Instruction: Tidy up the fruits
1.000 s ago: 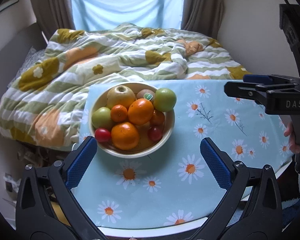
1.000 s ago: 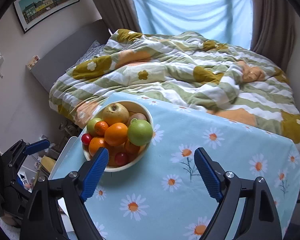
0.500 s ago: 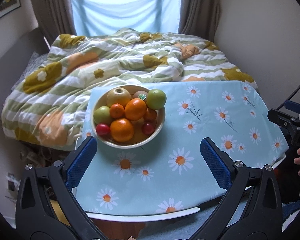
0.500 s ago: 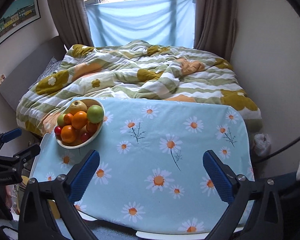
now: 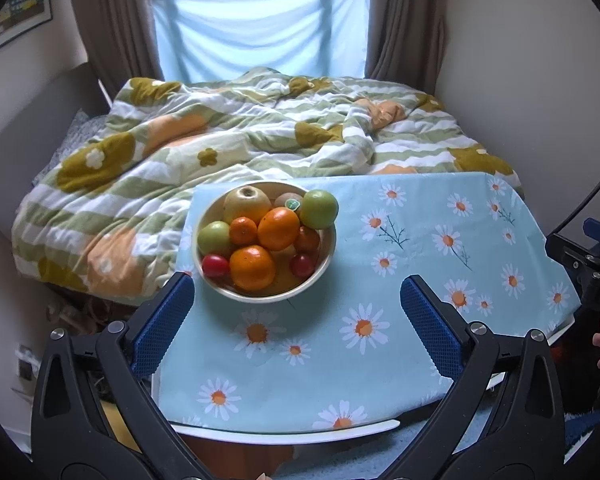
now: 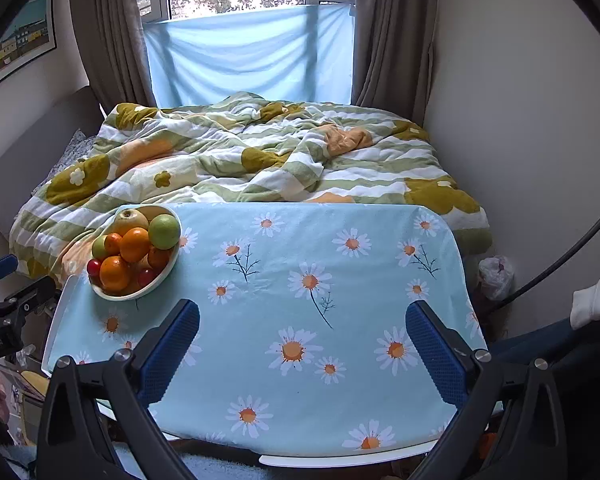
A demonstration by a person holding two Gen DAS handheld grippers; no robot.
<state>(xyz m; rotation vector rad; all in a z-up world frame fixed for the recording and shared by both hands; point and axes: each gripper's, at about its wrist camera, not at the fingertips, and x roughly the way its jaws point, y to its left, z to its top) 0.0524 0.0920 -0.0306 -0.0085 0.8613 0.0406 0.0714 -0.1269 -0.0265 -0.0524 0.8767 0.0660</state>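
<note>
A wide bed (image 6: 260,152) under a rumpled, soft green-striped quilt with mustard and orange flowers is filling the far side of the room. In front of it, a flat white desk (image 6: 340,458) is lying under a thin pale-blue cloth printed with daisies (image 6: 340,280), smooth and probably prone to sliding. At the desk's far left corner, a round cream bowl (image 5: 324,270), hard and glossy, is holding a heaped pile of fruit. The yellow-brown apple (image 5: 247,202) and the bright green apple (image 5: 318,208) are sitting highest, the green one leaning on the rim; both look firm, smooth and fairly heavy, best taken across their widest part. The large oranges (image 5: 253,267) are looking dimpled and grippy, slightly yielding. The small red tomatoes (image 5: 215,266) appear slick and easily bruised, needing a light squeeze. Lifting a low fruit could be setting the pile rolling.

The left tongs (image 5: 296,312) are hanging released just before the bowl, nothing between their blue ribbed pads. The right tongs (image 6: 302,340) are hovering spread wide over bare cloth, well apart from the bowl, likewise empty.
</note>
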